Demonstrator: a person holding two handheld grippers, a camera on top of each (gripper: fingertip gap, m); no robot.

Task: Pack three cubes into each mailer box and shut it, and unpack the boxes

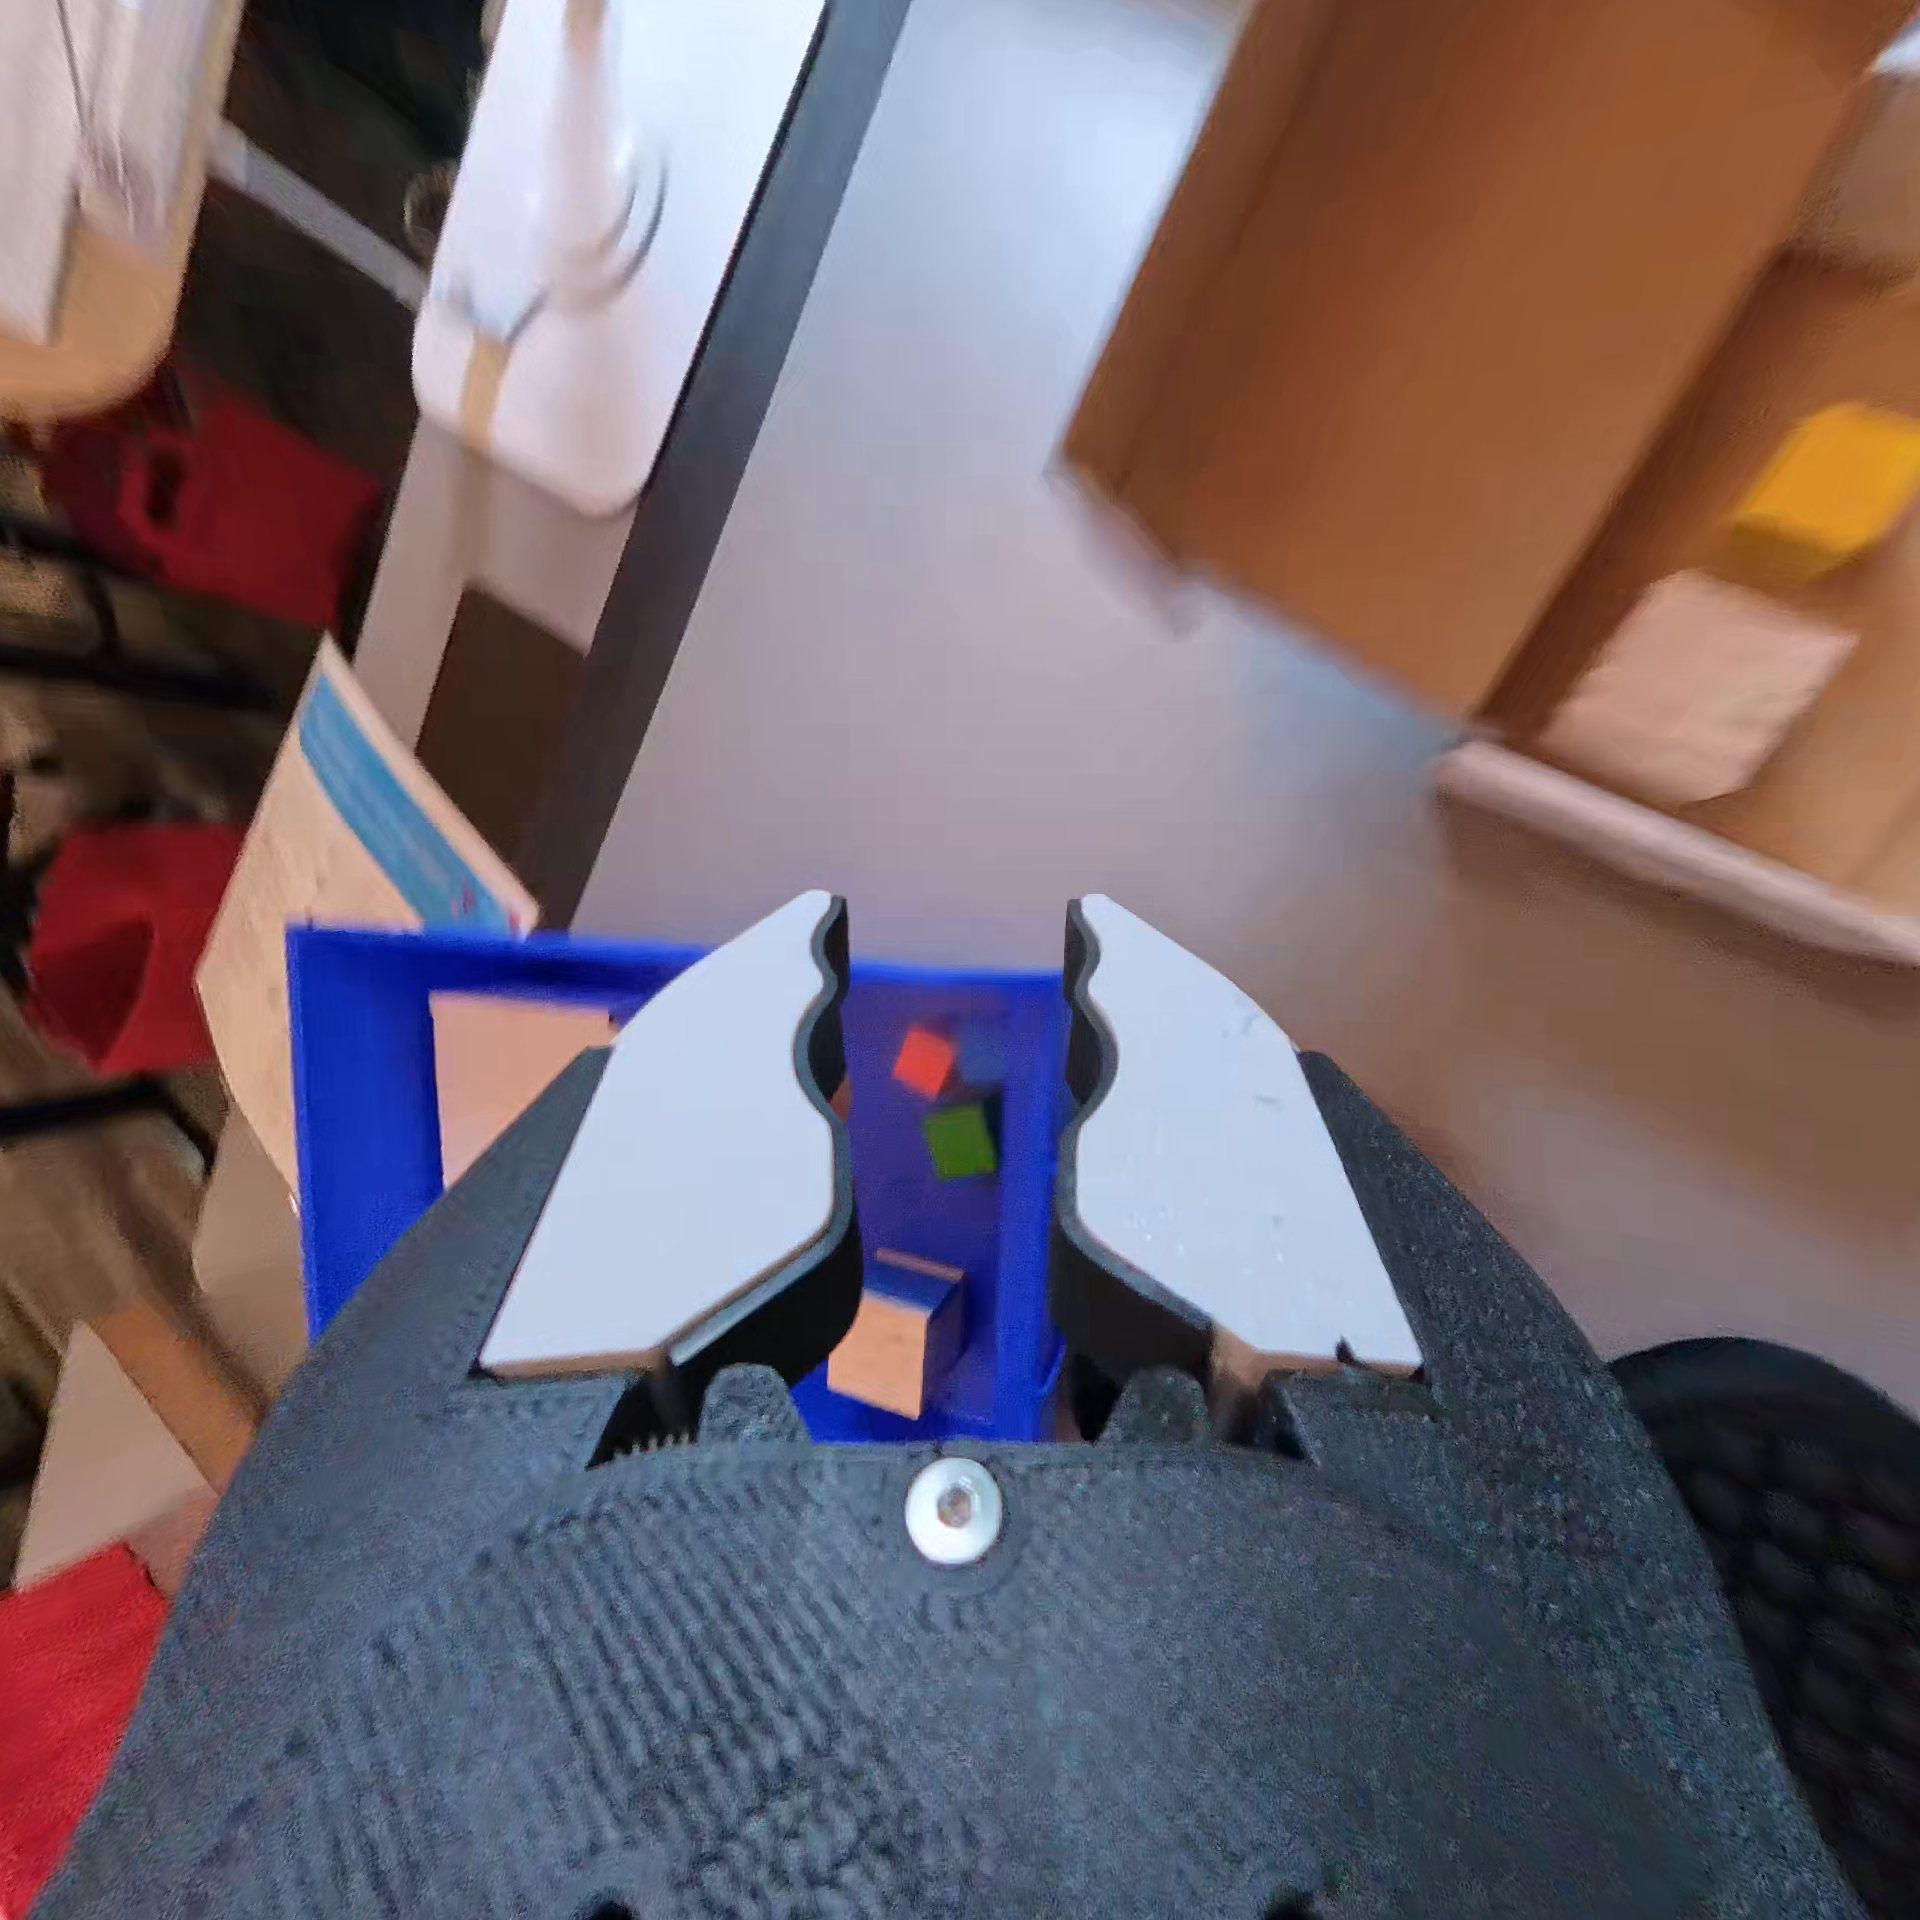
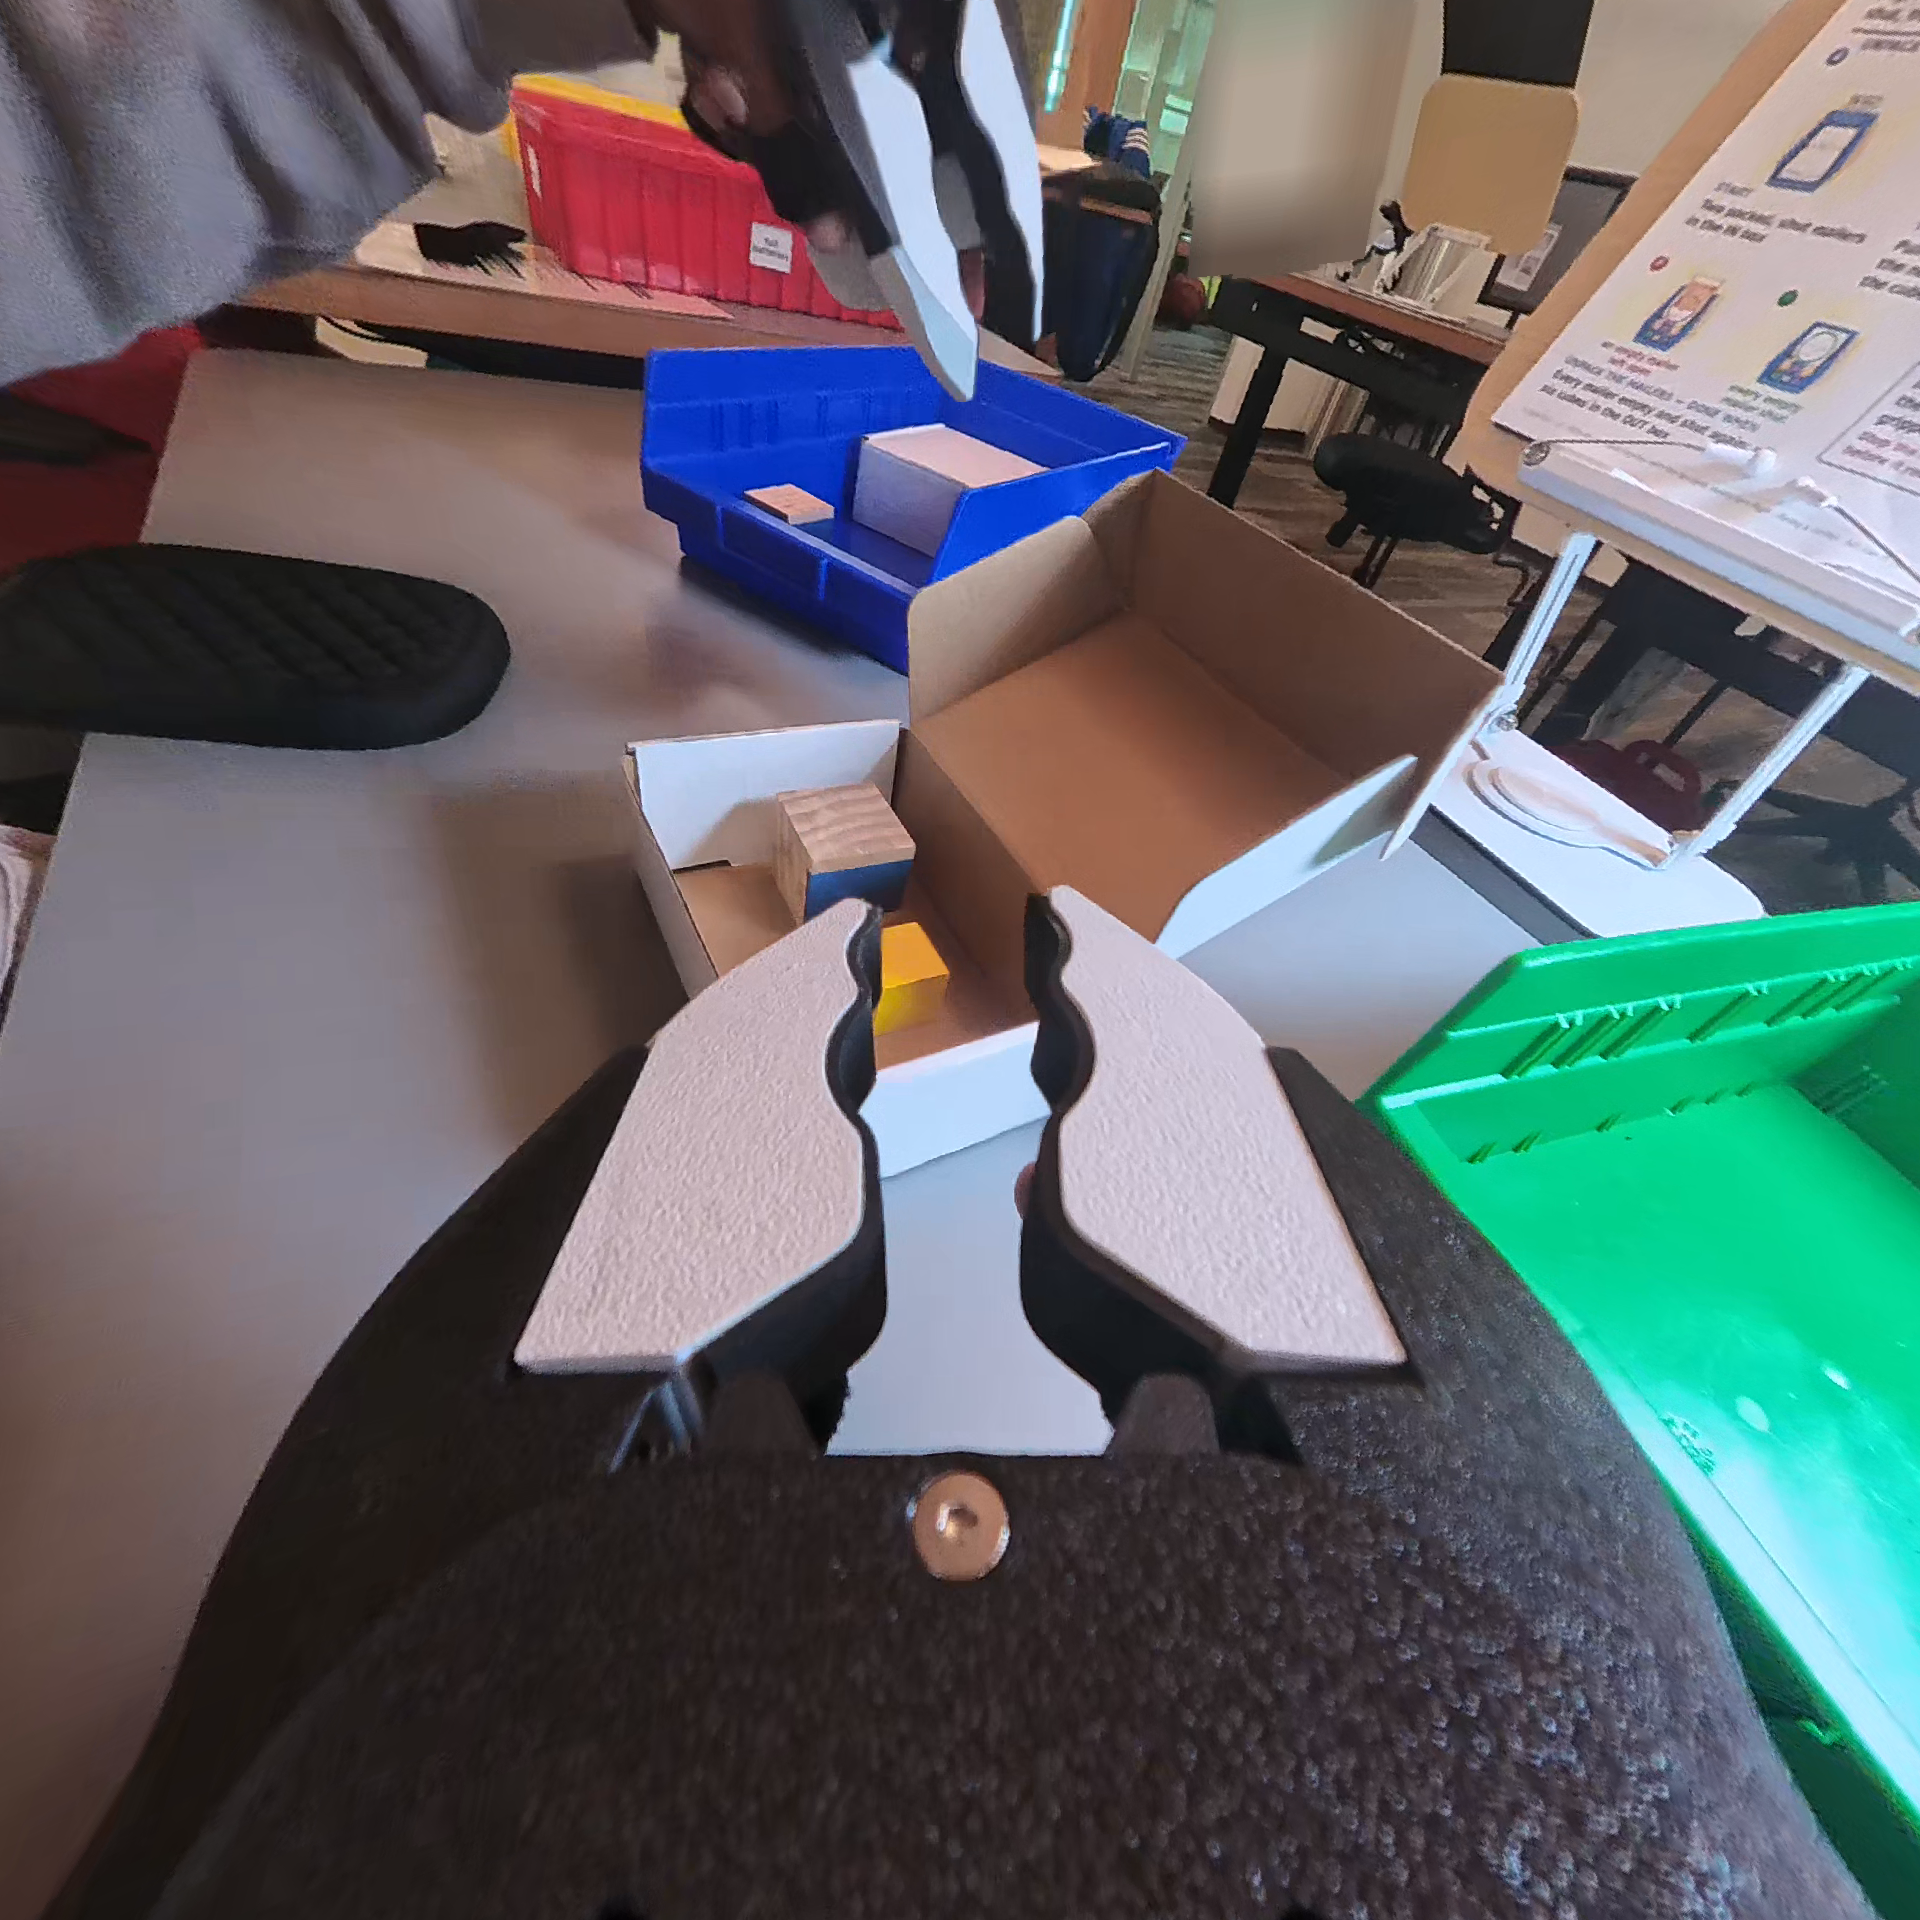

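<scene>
An open white mailer box [image 2: 940, 1091] lies mid-table with its brown lid [image 2: 1143, 748] raised. It holds a wood-and-blue cube [image 2: 842, 847] and a yellow cube [image 2: 909, 982]; both also show in the left wrist view, the box [image 1: 1621, 831] and the yellow cube [image 1: 1829, 488]. My right gripper [image 2: 948, 920] is open and empty, just short of the box's near wall. My left gripper [image 1: 956, 925] is open and empty, high over the blue bin [image 1: 353, 1091], which holds red [image 1: 925, 1060], green [image 1: 961, 1138] and wooden [image 1: 894, 1340] cubes and a shut mailer box [image 2: 935, 483]. It also shows in the right wrist view [image 2: 987, 343].
A green bin [image 2: 1662, 1195] stands at the right front. A black padded armrest [image 2: 229, 644] lies at the table's left. An instruction board on a white stand [image 2: 1714, 312] rises at the far right. A red bin [image 2: 644, 218] sits on a table behind. There is about 30 centimeters between the tips of the two grippers.
</scene>
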